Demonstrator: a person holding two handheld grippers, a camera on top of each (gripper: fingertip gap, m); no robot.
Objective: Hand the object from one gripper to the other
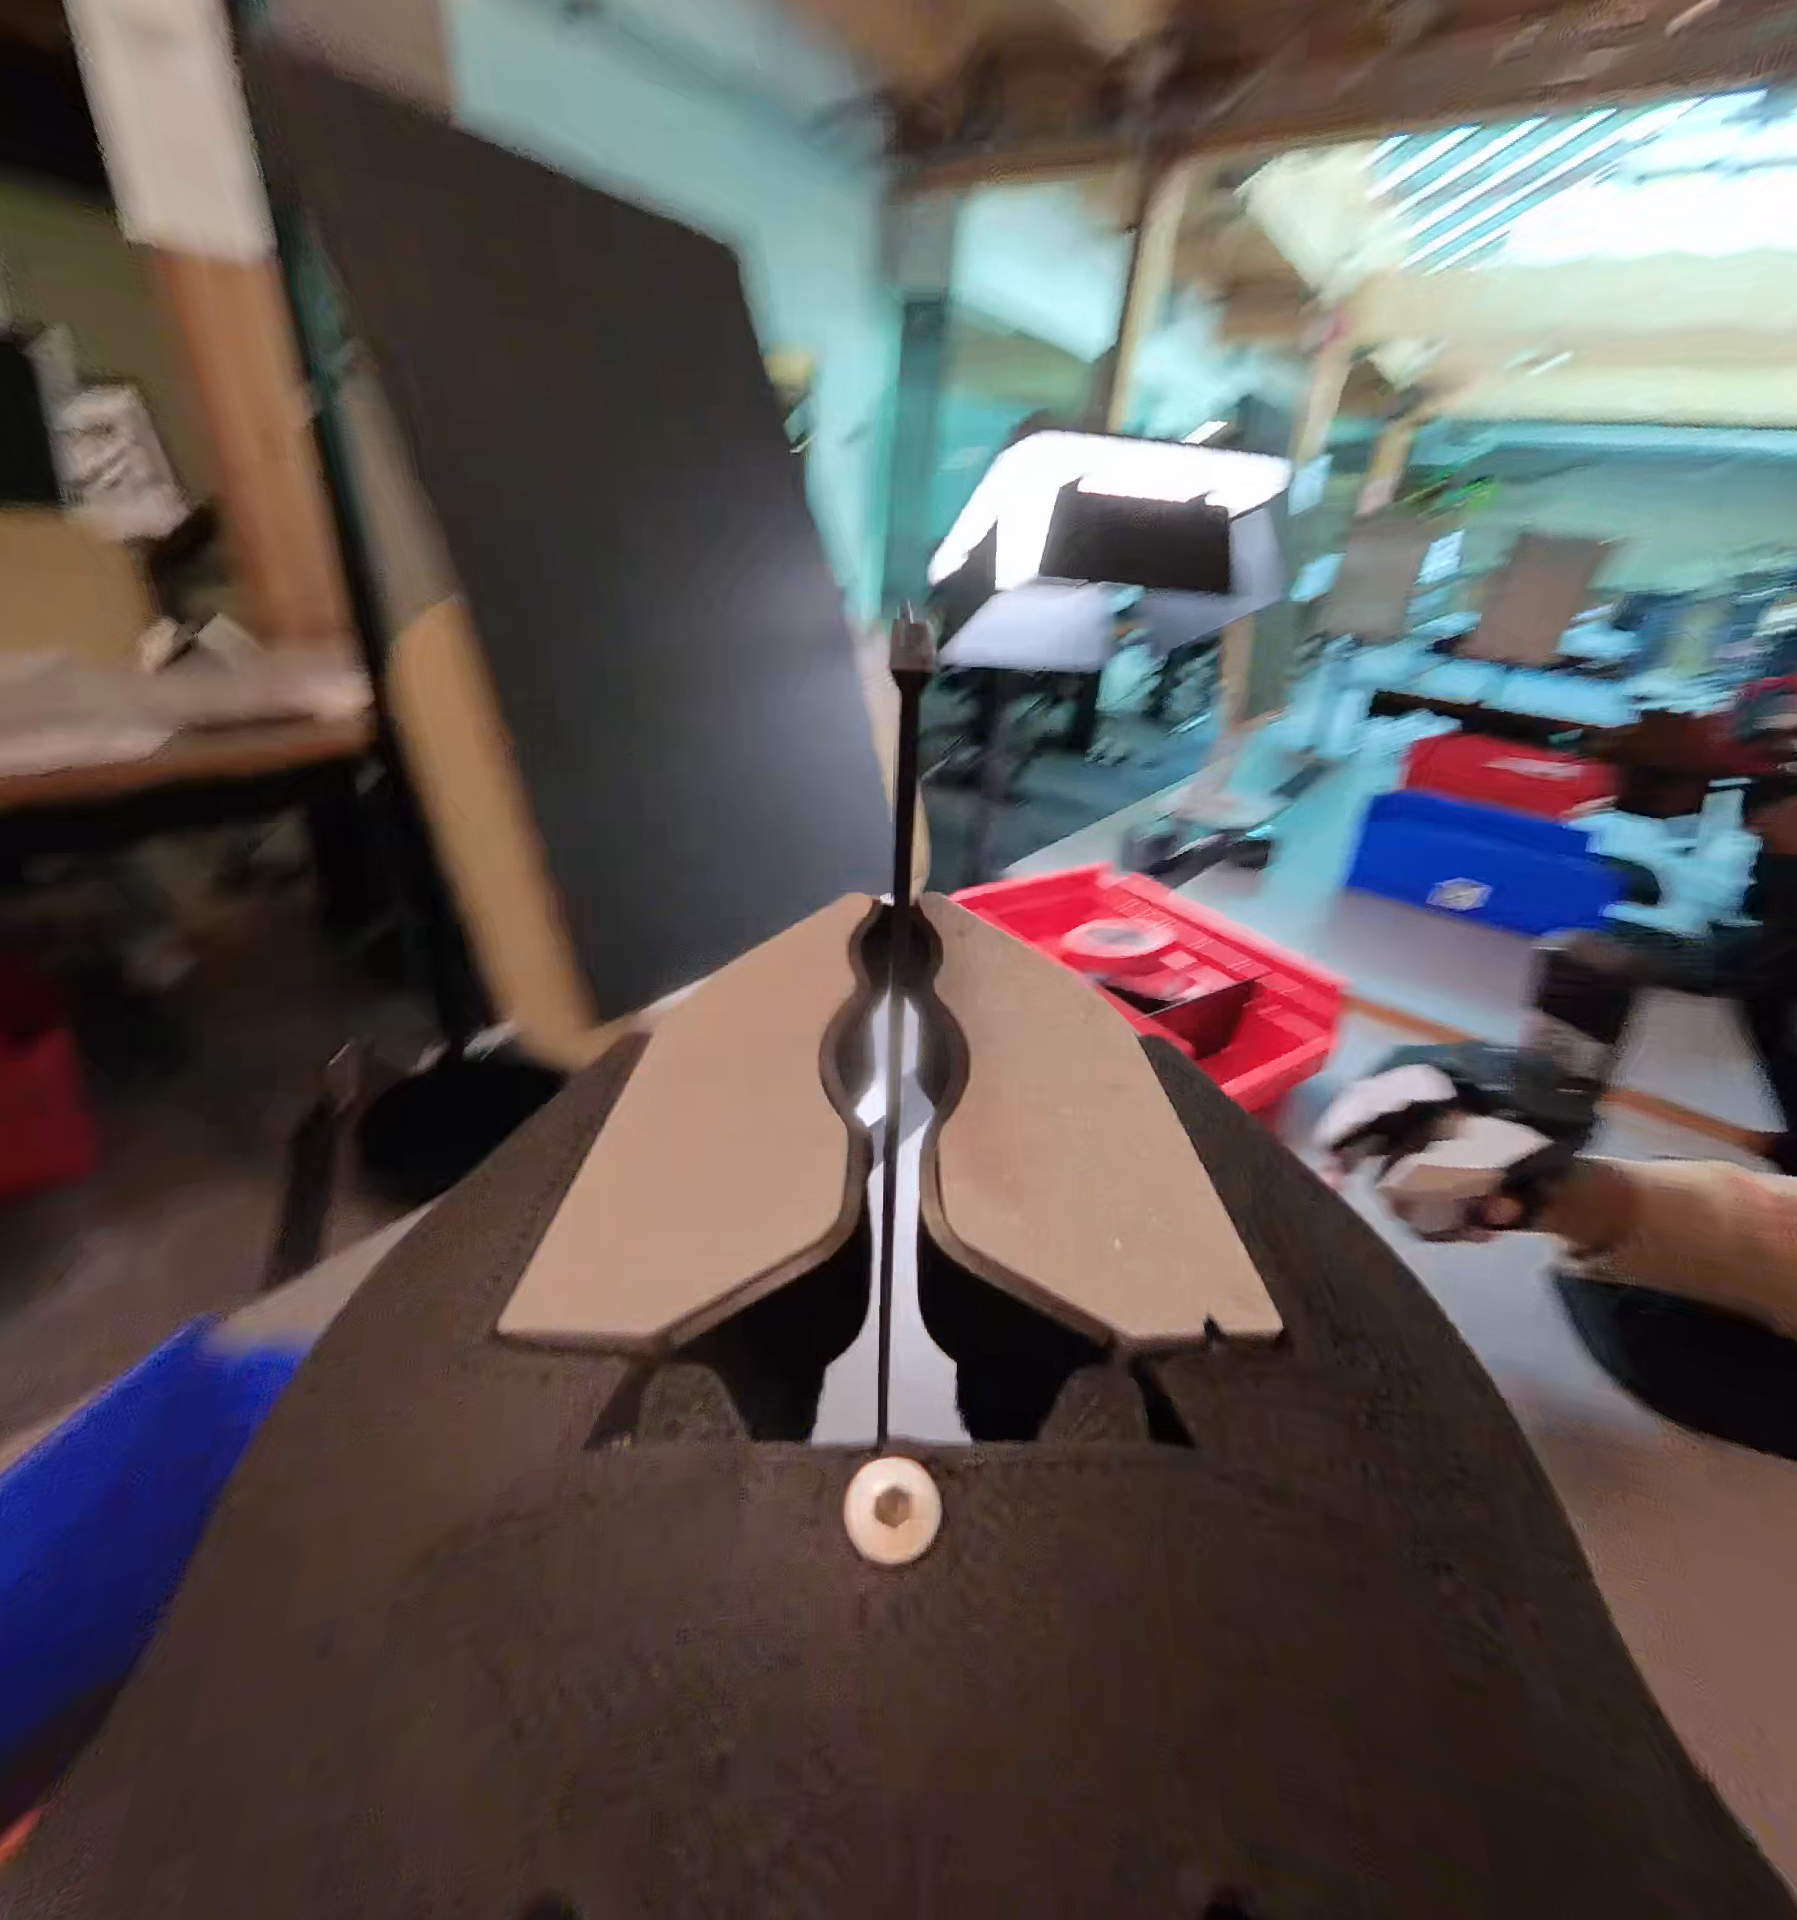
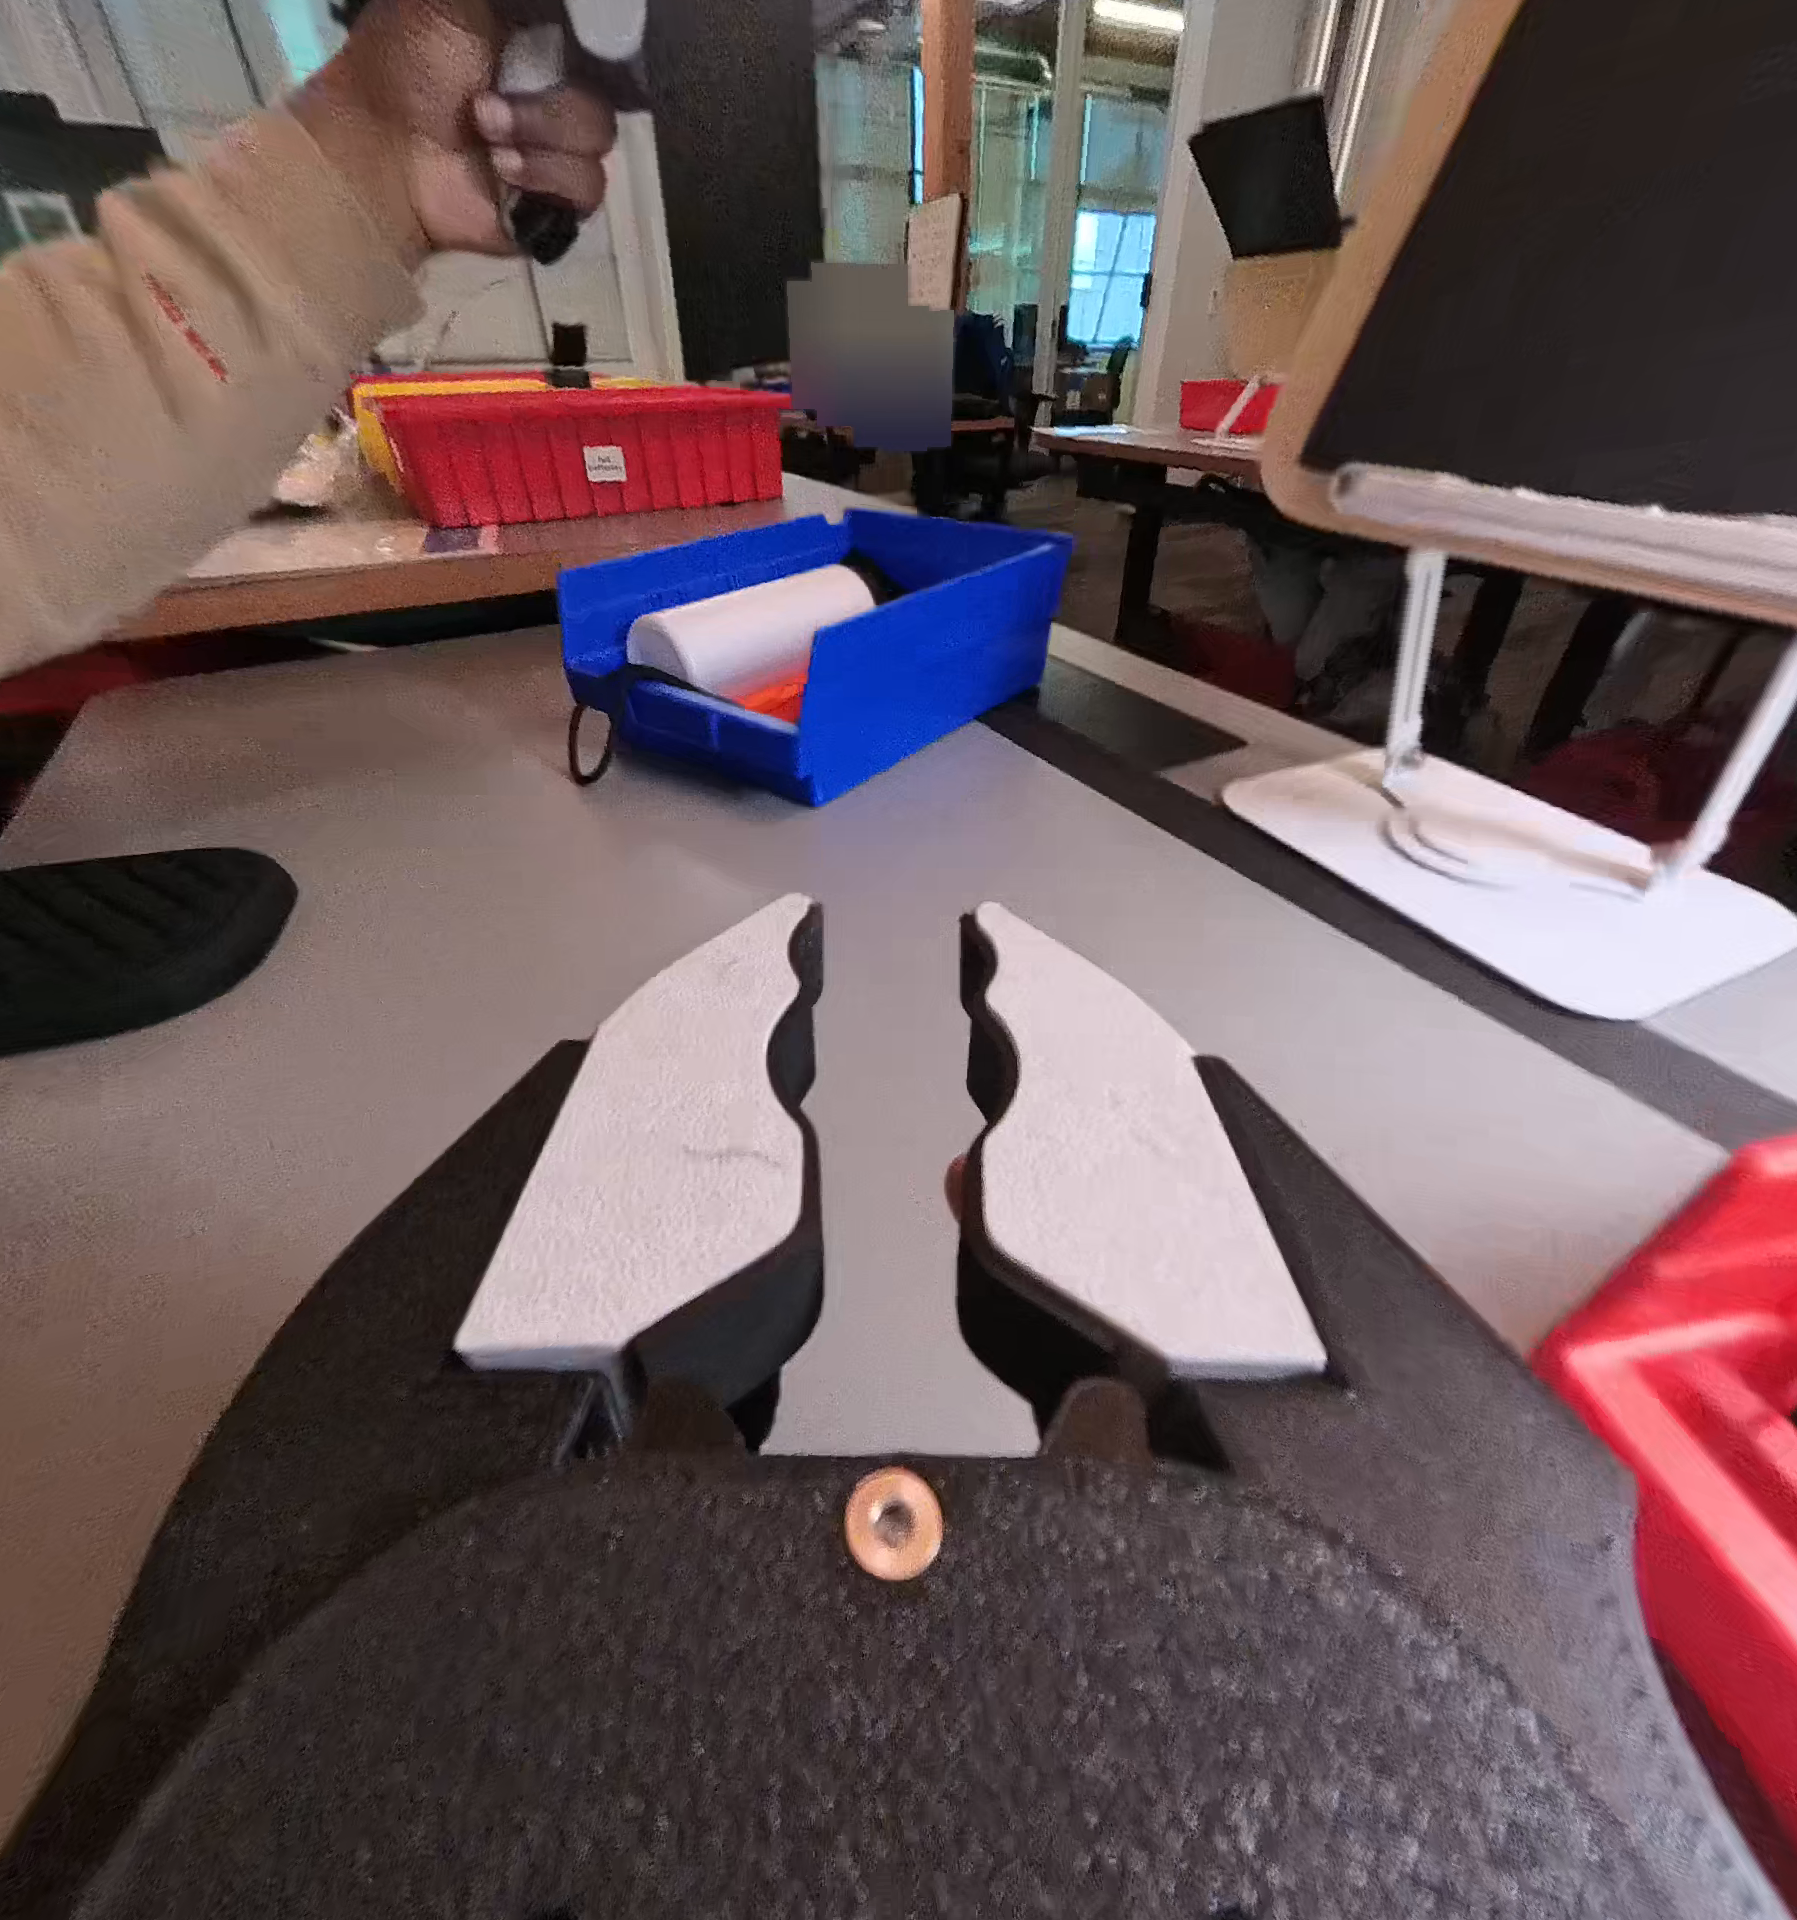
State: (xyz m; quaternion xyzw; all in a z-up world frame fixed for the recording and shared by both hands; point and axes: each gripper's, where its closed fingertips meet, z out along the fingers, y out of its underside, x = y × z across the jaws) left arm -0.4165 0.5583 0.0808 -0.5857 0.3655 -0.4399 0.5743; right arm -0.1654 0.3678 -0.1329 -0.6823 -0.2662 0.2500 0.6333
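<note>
Surface: grey table (image 2: pixel 374 935), blue bin (image 2: pixel 821 655) on it.
Left gripper (image 1: pixel 899 914): clamped on thin black strip (image 1: pixel 904 769), raised above the bin.
Right gripper (image 2: pixel 892 925): parted narrowly, empty, short of the bin.
Progress: handover judged not yet made.

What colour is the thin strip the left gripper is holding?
Black. The thin strip, pinched in the left gripper, shows best in the left wrist view.

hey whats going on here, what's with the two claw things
A person is working two hand-held claws over a grey table. The left claw is shut on a thin black strip, raised in the air with the strip sticking out past its tips. The right claw is open and empty, low over the table and pointing toward a blue bin. The handover has not happened yet.
</note>
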